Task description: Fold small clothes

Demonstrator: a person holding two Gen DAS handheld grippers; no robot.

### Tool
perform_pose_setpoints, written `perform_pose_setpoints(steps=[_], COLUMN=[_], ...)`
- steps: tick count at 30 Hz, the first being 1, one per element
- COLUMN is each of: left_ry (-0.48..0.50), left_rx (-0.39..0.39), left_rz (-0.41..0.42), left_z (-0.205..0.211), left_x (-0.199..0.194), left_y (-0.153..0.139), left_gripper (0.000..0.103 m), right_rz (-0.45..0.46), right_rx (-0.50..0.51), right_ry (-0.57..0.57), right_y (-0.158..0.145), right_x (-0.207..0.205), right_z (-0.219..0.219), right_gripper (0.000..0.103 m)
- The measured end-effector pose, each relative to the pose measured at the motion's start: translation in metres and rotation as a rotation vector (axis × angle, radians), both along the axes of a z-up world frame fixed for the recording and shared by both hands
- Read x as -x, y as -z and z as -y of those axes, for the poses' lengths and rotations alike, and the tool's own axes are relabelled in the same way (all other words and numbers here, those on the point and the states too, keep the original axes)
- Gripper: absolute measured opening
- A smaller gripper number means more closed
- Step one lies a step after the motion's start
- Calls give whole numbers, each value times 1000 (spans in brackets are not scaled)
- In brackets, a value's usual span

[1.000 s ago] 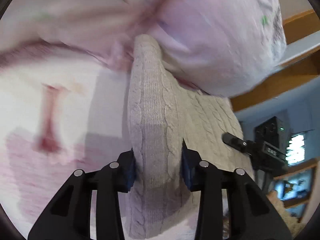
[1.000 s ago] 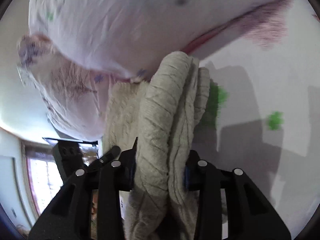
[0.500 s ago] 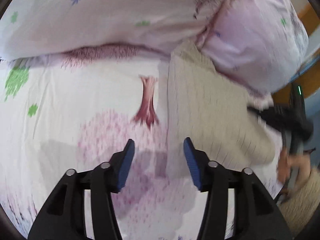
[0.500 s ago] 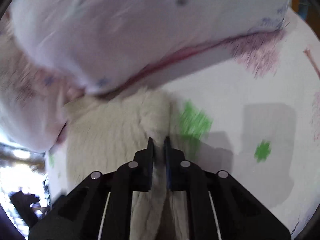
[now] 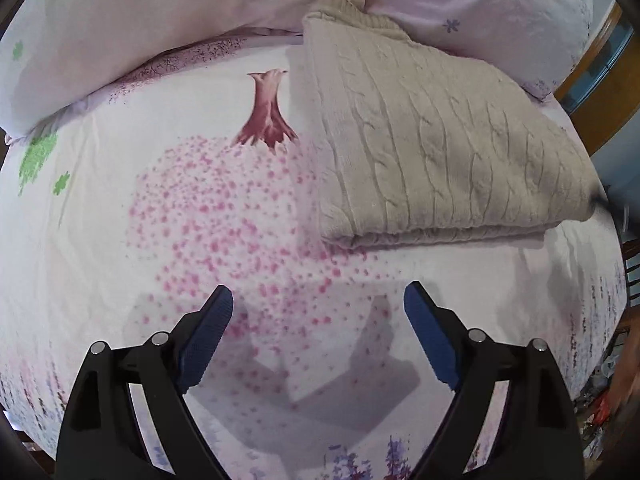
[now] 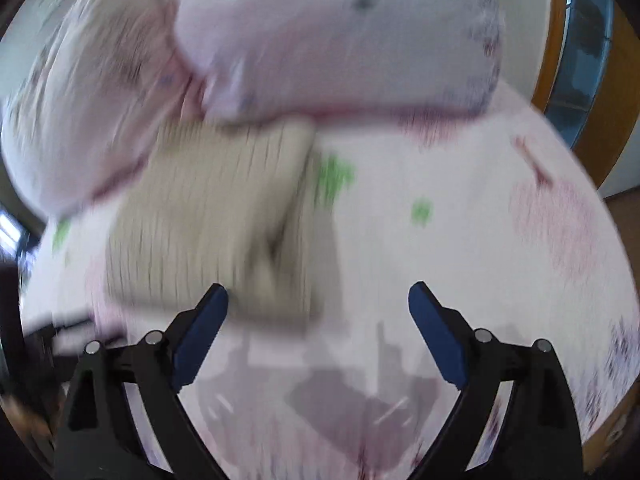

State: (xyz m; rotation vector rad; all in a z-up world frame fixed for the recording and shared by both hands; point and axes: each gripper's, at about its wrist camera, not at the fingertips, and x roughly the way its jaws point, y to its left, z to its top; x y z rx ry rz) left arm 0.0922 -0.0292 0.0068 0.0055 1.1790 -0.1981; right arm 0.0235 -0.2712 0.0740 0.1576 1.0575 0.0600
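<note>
Across the bed (image 5: 100, 208), a sheet printed with a pink-blossomed tree and green sprigs covered everything in view, with two pale pillows (image 5: 160, 12) banked along the head edge. Against those pillows, toward the far right corner, lay the cream cable-knit sweater (image 5: 436, 152), folded into a thick, tidy rectangle with its layers stacked and its far end touching the pillows. Judging from that shape, the folding of this garment looked finished and only moving on to another piece remained; no other clothes showed on the sheet.

Nearest the camera, the left gripper (image 5: 318, 332) hung over bare sheet with its jaws wide apart, holding nothing. Likewise the right gripper (image 6: 318, 328) had its jaws spread and empty.

Motion blur smeared the right wrist view, so the sweater's (image 6: 212, 224) knit and edges there were hard to read. Beyond the bed's right edge, the room was cut off.
</note>
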Motion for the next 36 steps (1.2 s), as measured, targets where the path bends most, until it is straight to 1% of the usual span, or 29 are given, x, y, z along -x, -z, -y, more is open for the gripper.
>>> perform_pose_setpoints(steps=[1, 2, 3, 4, 5, 6, 8, 9, 10, 11, 12, 15, 21, 27, 36], left_ry=[0, -1, -1, 0, 3, 4, 2, 1, 2, 5, -2, -5, 3, 8, 9], left_rx=[-4, -8, -18, -31, -48, -56, -67, -74, -88, -107, -104, -104, -103, -102, -102], left_rz=[3, 2, 12, 25, 38, 45, 57, 59, 63, 72, 80, 85, 126, 137, 130], left_z=[3, 5, 7, 8, 11, 12, 15, 16, 18, 20, 20, 20, 20, 22, 20], left_x=[1, 3, 4, 7, 10, 11, 15, 18, 21, 23, 26, 28, 33, 43, 40], left_y=[2, 5, 7, 7, 9, 9, 11, 13, 14, 15, 15, 14, 13, 11, 11], left_gripper=[89, 89, 89, 90, 91, 93, 98, 102, 102, 102, 102, 102, 102, 102, 102], right_rz=[-50, -76, -98, -115, -108, -83, -65, -63, -70, -84, -78, -74, -17, -14, -15], right_rx=[8, 7, 9, 18, 44, 73, 99, 98, 102, 116, 137, 137, 135, 135, 136], right_ry=[-16, -26, -35, -44, -48, -58, -71, -71, -68, -69, -75, -74, -85, -88, -82], right_y=[16, 23, 31, 40, 43, 43, 44, 45, 47, 51, 53, 56, 53, 50, 48], right_x=[8, 13, 13, 15, 16, 18, 18, 19, 19, 18, 17, 13, 24, 21, 20], right_z=[-7, -4, -11, -15, -18, -23, -29, -29, -30, -34, -40, -40, -37, -38, -41], right_gripper=[87, 85, 80, 80, 81, 81, 84, 89, 101, 101, 101, 101, 101, 101, 101])
